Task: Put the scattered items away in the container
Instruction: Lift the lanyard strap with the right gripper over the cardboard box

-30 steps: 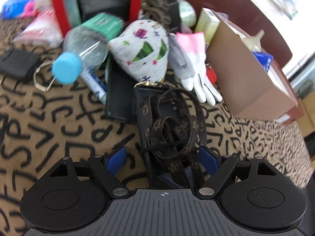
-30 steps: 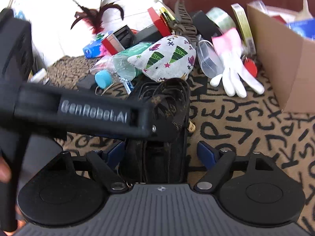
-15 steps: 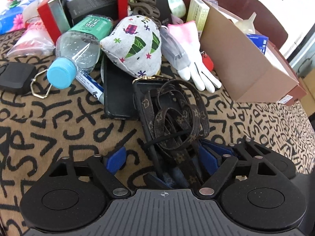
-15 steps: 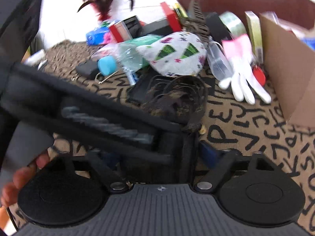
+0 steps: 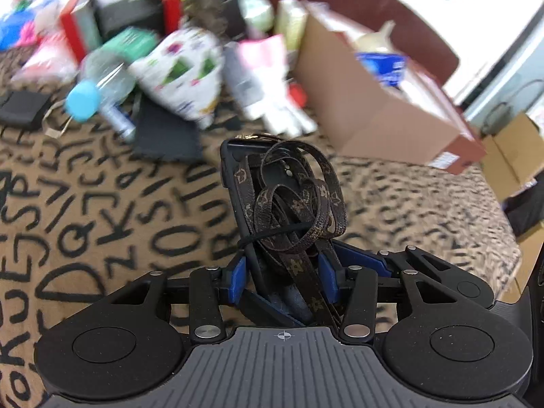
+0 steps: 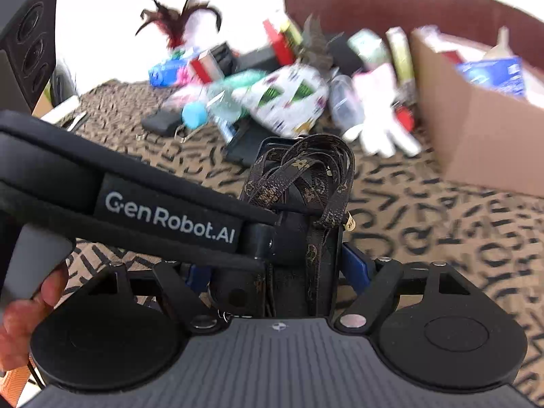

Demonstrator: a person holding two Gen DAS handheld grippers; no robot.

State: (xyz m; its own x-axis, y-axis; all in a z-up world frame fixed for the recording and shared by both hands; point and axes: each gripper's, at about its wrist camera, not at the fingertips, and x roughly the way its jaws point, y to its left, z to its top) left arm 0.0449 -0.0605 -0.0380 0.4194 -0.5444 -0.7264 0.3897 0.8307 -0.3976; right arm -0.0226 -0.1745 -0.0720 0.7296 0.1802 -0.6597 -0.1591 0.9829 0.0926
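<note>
A black phone case with a coiled brown monogram strap point(image 5: 289, 200) is lifted off the patterned cloth. My left gripper point(image 5: 284, 277) is shut on its near end. My right gripper point(image 6: 275, 268) is shut on the same case and strap point(image 6: 306, 176), crossing close under the left one. The open cardboard box point(image 5: 370, 102) stands to the right, holding a blue packet and a white bottle; it also shows in the right wrist view point(image 6: 482, 129).
A blurred pile lies behind: water bottle with blue cap point(image 5: 85, 98), patterned fabric pouch point(image 5: 183, 68), white and pink glove point(image 5: 275, 78), red boxes point(image 5: 78, 30), dark flat case point(image 5: 166, 132), black key fob point(image 5: 20, 108). The left gripper's body point(image 6: 136, 197) fills the right view's left side.
Both grippers closed on the case and strap and lifted it off the cloth, away from the pile. The views now blur from the motion.
</note>
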